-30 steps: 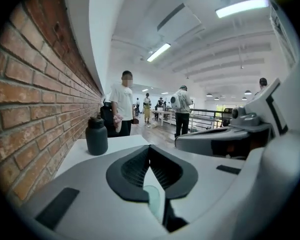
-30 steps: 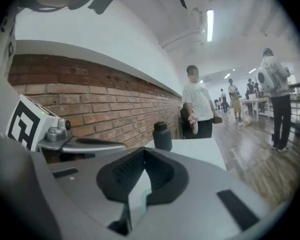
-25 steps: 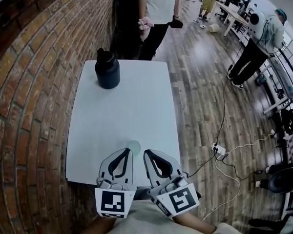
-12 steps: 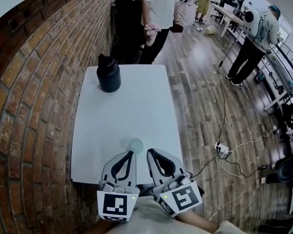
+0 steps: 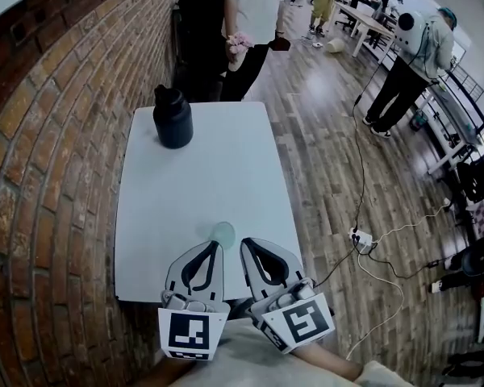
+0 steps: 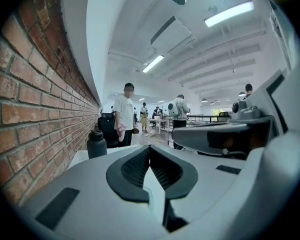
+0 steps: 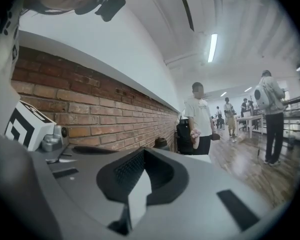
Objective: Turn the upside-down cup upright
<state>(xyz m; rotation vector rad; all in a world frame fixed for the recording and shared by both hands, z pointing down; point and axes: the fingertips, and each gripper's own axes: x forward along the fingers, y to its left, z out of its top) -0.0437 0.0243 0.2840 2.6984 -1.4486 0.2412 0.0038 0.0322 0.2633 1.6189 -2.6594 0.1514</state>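
Left gripper [image 5: 217, 246] shifted slightly by cup [image 5: 223, 232]; fingers clenched empty, as on right gripper [image 5: 244, 243].

Blk bottle [image 5: 173, 119] on white desk [image 5: 206, 176], far-L corner, by brick wall [image 5: 56, 151]; person [image 5: 254, 14] beyond desk; pwr strip [image 5: 360, 239] on floor [image 5: 323, 135].

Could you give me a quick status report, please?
Left gripper and right gripper shut, empty. Cup on table just ahead of their tips, not gripped; orientation unclear. Bottle at far corner, not in the way.
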